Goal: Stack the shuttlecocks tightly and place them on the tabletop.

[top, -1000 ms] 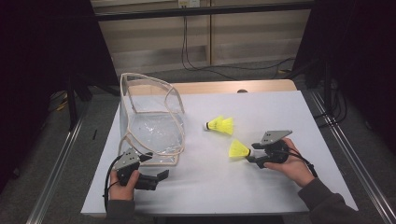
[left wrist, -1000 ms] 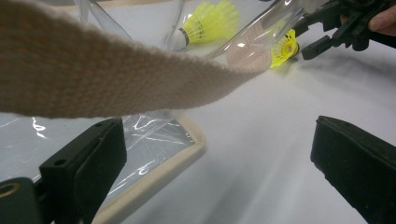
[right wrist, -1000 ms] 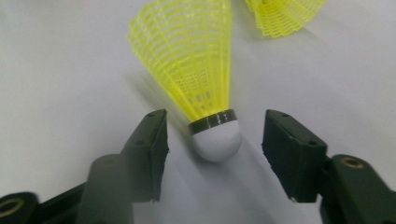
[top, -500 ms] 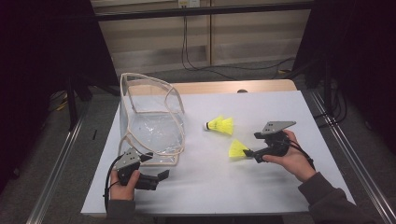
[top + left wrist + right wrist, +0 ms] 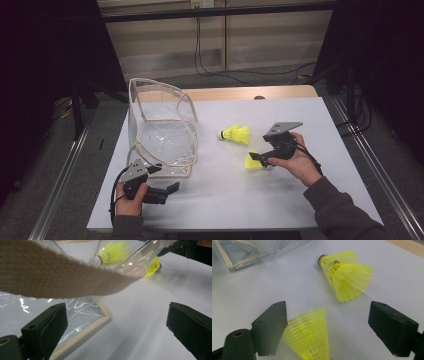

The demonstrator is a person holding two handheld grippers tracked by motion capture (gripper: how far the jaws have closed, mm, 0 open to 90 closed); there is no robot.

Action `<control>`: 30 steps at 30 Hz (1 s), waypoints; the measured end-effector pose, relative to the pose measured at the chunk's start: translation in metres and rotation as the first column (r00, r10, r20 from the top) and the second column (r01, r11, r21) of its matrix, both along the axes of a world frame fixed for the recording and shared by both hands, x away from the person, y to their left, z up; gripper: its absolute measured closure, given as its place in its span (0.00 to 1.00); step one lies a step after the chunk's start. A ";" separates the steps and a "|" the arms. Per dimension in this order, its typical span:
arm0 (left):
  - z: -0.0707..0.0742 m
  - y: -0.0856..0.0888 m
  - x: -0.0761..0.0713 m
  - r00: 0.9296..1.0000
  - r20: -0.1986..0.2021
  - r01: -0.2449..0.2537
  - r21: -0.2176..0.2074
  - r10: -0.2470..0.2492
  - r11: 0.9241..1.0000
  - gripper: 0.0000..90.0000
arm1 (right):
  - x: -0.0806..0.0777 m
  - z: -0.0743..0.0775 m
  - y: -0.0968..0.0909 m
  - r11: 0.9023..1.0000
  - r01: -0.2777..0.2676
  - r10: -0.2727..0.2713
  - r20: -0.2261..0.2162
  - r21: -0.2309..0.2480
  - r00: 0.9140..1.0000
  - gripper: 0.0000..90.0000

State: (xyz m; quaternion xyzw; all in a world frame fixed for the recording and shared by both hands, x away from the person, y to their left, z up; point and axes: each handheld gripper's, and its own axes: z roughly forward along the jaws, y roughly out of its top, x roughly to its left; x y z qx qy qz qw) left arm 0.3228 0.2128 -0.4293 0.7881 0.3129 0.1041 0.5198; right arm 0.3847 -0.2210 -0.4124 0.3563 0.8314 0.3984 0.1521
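Observation:
Two yellow shuttlecocks lie on the white table (image 5: 300, 200). The far shuttlecock (image 5: 236, 134) (image 5: 345, 277) lies apart, cork toward the bag. The near shuttlecock (image 5: 251, 162) (image 5: 309, 337) has its skirt between the jaws of my right gripper (image 5: 259, 159) (image 5: 329, 312). Those jaws have just been opening and now stand open: the skirt sits by the left jaw, well apart from the right one. My left gripper (image 5: 167, 192) (image 5: 115, 327) rests open at the front corner of the clear plastic bag (image 5: 162, 132), with nothing between its jaws.
The bag has beige trim (image 5: 87, 330), and its beige strap (image 5: 62, 277) crosses close in front of the left gripper's camera. Bare tabletop lies between the two hands. A wooden strip (image 5: 240, 93) runs along the table's far edge, and metal rails (image 5: 370, 165) flank the sides.
My right gripper has risen a little and shifted, and its jaws have spread. The near shuttlecock has stayed about where it was. The left hand has not moved.

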 end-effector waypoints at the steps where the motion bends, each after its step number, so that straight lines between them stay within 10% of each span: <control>1: 0.000 0.000 0.000 1.000 0.000 0.001 0.000 -0.001 1.000 0.04 | 0.000 -0.001 0.003 1.000 0.001 -0.001 -0.006 -0.002 1.000 0.17; 13: 0.000 -0.001 0.003 1.000 0.003 0.005 -0.004 -0.005 1.000 0.04 | 0.004 -0.010 0.013 0.999 -0.024 0.022 -0.043 -0.047 0.999 0.30; 30: 0.001 -0.002 0.000 1.000 0.002 0.017 -0.001 -0.017 1.000 0.04 | -0.012 0.007 -0.007 0.989 -0.057 0.048 -0.071 -0.133 0.996 0.91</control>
